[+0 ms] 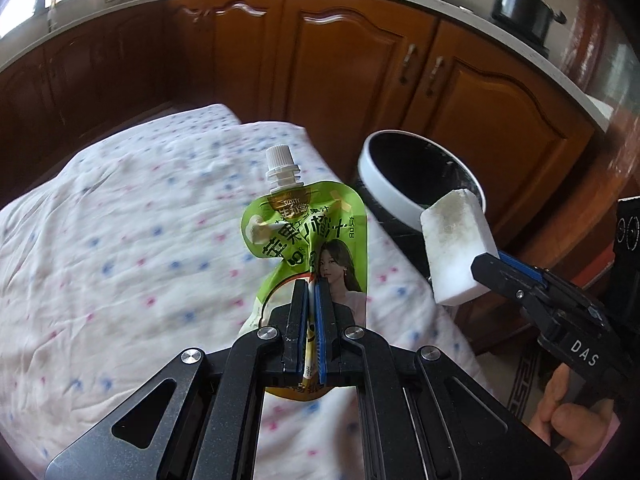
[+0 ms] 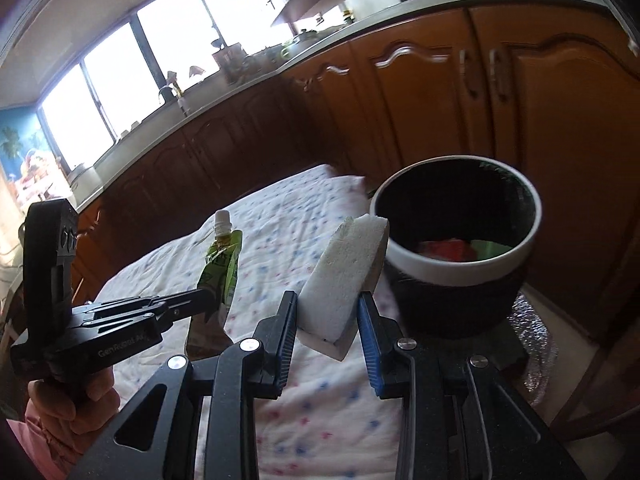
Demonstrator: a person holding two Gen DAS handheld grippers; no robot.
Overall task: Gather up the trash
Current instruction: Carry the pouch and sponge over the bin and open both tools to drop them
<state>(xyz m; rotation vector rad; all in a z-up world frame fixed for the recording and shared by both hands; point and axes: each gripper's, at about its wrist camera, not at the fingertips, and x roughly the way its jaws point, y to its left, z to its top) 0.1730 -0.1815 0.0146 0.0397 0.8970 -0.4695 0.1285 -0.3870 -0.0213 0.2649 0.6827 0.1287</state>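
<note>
The left gripper (image 1: 311, 292) is clamped on a green juice pouch (image 1: 308, 236), its two blue-padded jaws pressed together on the lower part of the pouch. The pouch stands upright in the grip, with its white screw cap (image 1: 279, 158) pointing up and away from the camera. It is held in the air above a table covered with a white cloth (image 1: 120, 240) that has small pink and blue dots.

The right gripper (image 2: 328, 316) is clamped on a white foam block (image 2: 344, 276). The block sits tilted between the jaws, one side against each pad, and its top end reaches toward the bin. In the left wrist view the same block (image 1: 456, 240) shows to the right of the pouch, near it but apart.

Just behind the block stands a round trash bin (image 2: 460, 264) with a black body and a white rim. Inside it lie something red and something green, which I cannot identify.

A hand (image 1: 568, 420) holds the handle of the right gripper, and another hand (image 2: 76, 396) with a pink sleeve holds the left one. Behind everything run brown wooden kitchen cabinets (image 1: 360, 60) under a pale countertop, with a black pot (image 1: 520, 4) on it.
</note>
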